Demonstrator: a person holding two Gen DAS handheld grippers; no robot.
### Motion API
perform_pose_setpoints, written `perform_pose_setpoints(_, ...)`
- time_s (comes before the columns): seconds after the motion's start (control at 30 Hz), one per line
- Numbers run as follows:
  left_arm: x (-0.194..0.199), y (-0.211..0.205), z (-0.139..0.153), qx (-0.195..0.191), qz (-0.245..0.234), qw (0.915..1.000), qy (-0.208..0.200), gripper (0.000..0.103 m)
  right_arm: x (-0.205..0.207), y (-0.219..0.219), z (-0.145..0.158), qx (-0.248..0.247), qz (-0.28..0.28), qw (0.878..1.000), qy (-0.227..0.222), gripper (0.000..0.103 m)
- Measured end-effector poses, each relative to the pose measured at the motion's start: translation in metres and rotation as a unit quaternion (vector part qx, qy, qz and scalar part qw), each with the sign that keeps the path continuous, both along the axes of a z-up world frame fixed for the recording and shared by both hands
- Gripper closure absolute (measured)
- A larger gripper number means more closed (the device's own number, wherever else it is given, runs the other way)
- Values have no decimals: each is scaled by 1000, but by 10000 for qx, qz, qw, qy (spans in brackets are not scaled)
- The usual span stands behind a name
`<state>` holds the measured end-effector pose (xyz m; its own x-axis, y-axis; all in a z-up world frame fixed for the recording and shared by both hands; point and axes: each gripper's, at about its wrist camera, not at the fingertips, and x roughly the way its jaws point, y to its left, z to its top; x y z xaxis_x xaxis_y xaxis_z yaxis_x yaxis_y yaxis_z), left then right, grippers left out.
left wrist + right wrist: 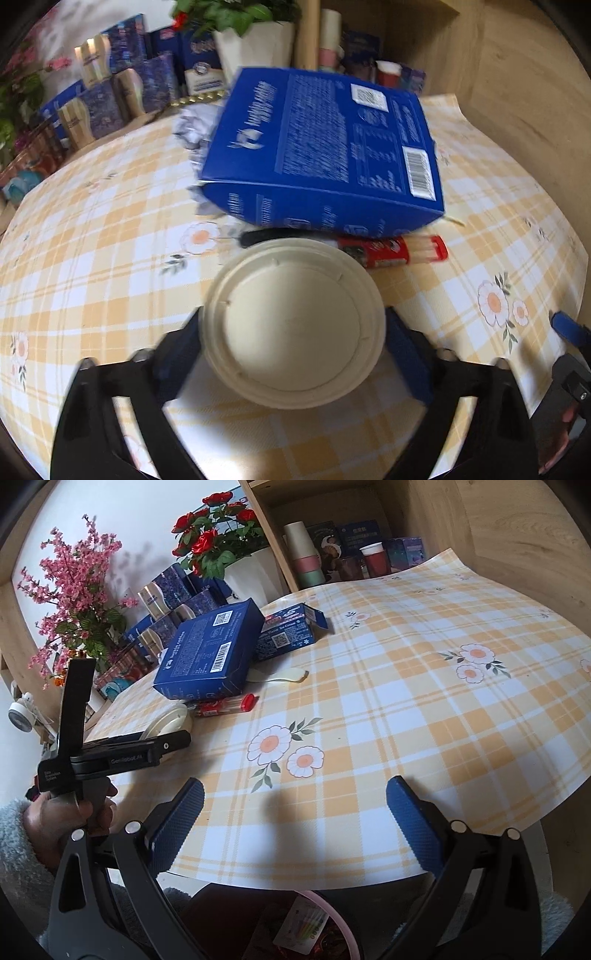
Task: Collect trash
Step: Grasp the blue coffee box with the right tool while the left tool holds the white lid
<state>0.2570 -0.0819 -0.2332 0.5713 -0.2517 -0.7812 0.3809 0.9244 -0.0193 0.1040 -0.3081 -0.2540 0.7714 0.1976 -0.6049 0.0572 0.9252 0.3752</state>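
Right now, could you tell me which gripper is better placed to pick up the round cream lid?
Left. The left gripper already straddles the cream lid, a pad at each side. The right gripper hangs open over bare tablecloth.

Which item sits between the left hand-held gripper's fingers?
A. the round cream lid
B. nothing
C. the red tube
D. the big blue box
A: in the left wrist view the round cream lid fills the gap between the left hand-held gripper fingers.

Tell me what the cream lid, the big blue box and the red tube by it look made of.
Cream lid: likely matte moulded plastic or pulp; ridged rim, no shine.
Blue box: printed cardboard; folded edges, barcode.
Red tube: seemingly plastic, its capped end clear, pale sticks showing through.
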Motion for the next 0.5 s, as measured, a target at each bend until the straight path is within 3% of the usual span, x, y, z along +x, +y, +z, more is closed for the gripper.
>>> perform_pose_setpoints(0.07, -3, 10, 2, -273, 57, 9996, -8, 19, -1, -2, 1, 104, 26, 9999, -46, 6)
perform_pose_setpoints(0.3, -30, 40, 23, -508, 384, 9974, -330, 20, 6, -9, 15, 310, 172, 9992, -192, 6)
perform_pose_setpoints(0.5, -52, 70, 48, -912, 645, 9923, -534, 19, 61, -2, 51, 387, 619, 9962, -467, 6)
